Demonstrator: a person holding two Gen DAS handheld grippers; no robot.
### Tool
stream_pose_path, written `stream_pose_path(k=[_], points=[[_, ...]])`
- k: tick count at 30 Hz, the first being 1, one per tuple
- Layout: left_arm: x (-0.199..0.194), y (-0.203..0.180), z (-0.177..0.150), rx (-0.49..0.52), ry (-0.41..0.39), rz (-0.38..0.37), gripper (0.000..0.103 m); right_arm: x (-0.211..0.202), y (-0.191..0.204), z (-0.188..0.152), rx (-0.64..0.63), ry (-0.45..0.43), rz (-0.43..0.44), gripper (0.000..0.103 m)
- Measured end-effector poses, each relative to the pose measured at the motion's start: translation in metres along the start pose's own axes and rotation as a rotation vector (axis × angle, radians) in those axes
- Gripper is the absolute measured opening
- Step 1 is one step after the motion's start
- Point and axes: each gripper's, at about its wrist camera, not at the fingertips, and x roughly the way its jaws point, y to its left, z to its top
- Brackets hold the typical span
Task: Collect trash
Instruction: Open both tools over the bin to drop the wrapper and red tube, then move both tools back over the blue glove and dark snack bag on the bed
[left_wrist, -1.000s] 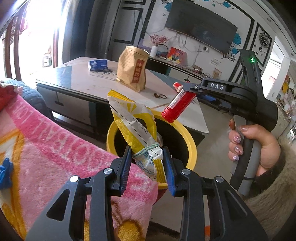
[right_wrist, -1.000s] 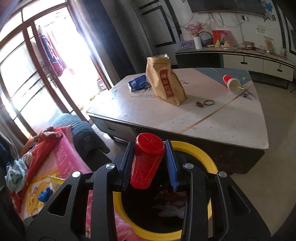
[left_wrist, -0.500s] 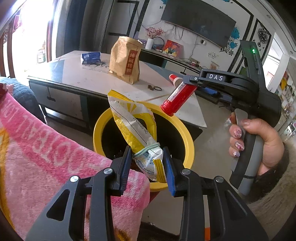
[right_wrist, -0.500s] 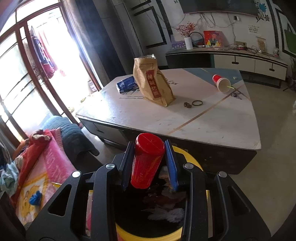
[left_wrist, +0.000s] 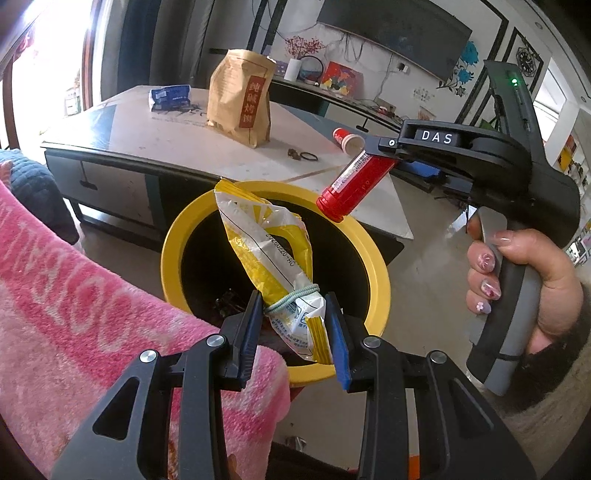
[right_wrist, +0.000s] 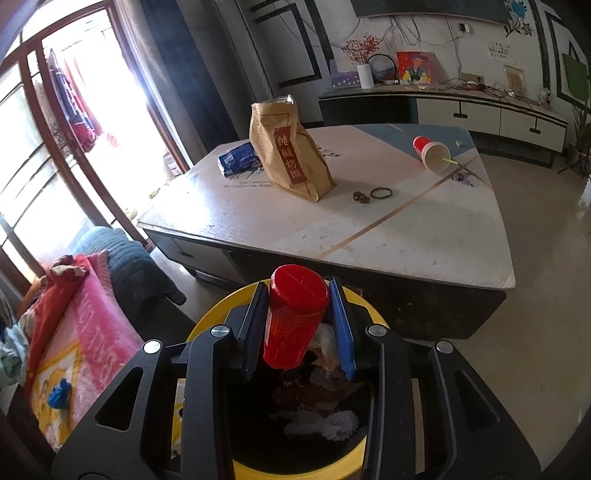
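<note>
The low surface (right_wrist: 369, 221) fills the room ahead, carrying a brown paper bag (right_wrist: 291, 158), a blue packet (right_wrist: 238, 158), a tipped red paper cup (right_wrist: 430, 150) and a hair tie (right_wrist: 381, 192). In front of it stands the yellow-rimmed bin (left_wrist: 373, 258), beside a pink blanket (left_wrist: 74, 295).

The left gripper (left_wrist: 294, 332) has its jaws clamped on the lower end of a yellow snack wrapper (left_wrist: 266, 243), whose long axis leans up and away over the bin's mouth. The right gripper (right_wrist: 298, 325) has its jaws clamped on a red bottle (right_wrist: 295, 314), cap end foremost.

The left view shows the bottle (left_wrist: 351, 184) tilted cap-down over the bin's far rim; judged from this, both pieces hang above the opening, so release should drop them in. Only the right view looks down into the bin, showing litter already there.
</note>
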Motion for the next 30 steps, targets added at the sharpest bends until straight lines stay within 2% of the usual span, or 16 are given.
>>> stream_pose_path(k=[12, 13, 14, 15, 16, 17, 18, 20, 30], points=[[0.012, 0.0, 0.006, -0.003, 0.005, 0.005, 0.034, 0.003, -0.005, -0.003, 0.023, 0.024, 0.006, 0.029], [0.01, 0.0, 0.007, -0.003, -0.005, 0.005, 0.038, 0.003, -0.006, -0.003, 0.03, 0.026, 0.01, 0.035], [0.009, 0.0, 0.007, -0.004, -0.014, 0.004, 0.049, 0.002, -0.006, -0.003, 0.032, 0.026, 0.012, 0.04], [0.005, 0.0, 0.008, -0.005, -0.03, 0.005, 0.056, 0.001, -0.005, -0.003, 0.029, 0.021, 0.008, 0.042], [0.002, 0.0, 0.009, -0.005, -0.044, 0.011, 0.072, 0.001, -0.004, -0.003, 0.024, 0.017, 0.002, 0.047], [-0.002, 0.001, 0.01, -0.006, -0.057, 0.015, 0.08, 0.0, -0.003, -0.003, 0.023, 0.012, 0.0, 0.051], [-0.005, 0.001, 0.009, -0.007, -0.065, 0.015, 0.08, -0.002, -0.002, -0.004, 0.023, 0.009, 0.003, 0.052], [-0.012, 0.003, 0.01, -0.013, -0.084, 0.029, 0.091, -0.004, 0.0, -0.003, 0.022, 0.006, 0.007, 0.056], [-0.056, 0.025, 0.002, -0.065, -0.161, 0.121, 0.096, -0.017, 0.022, -0.007, -0.028, -0.022, 0.057, 0.067]])
